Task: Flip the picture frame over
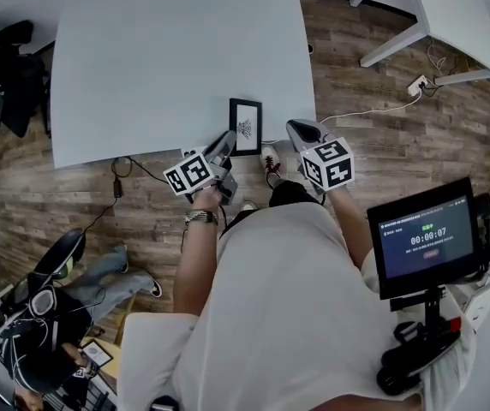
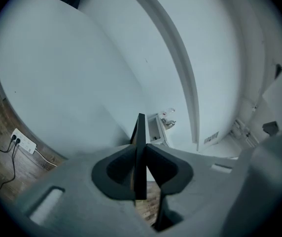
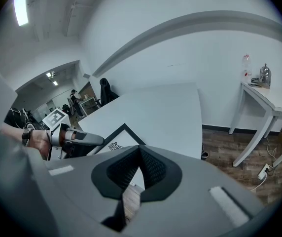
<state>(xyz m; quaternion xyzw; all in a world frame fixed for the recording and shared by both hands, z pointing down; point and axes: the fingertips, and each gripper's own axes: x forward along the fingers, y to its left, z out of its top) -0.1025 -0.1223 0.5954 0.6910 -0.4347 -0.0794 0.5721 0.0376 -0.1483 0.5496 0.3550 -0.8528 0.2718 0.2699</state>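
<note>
I count one frame (image 1: 246,127). Counters come to two: the big counter (image 1: 176,50) filling the upper middle of the head view, and a second counter (image 1: 463,15) at upper right. There are two claws, the left claw (image 1: 226,140) and the right claw (image 1: 296,129), and two marker cubes, a left cube (image 1: 190,175) and a right cube (image 1: 328,163). I see one screen (image 1: 425,236) at lower right, one power strip (image 1: 417,85) at upper right, one black chair (image 1: 9,67) at upper left and one watch (image 1: 200,217). People number two: the operator (image 1: 288,298) at bottom centre and a bystander (image 1: 65,315) at lower left.
</note>
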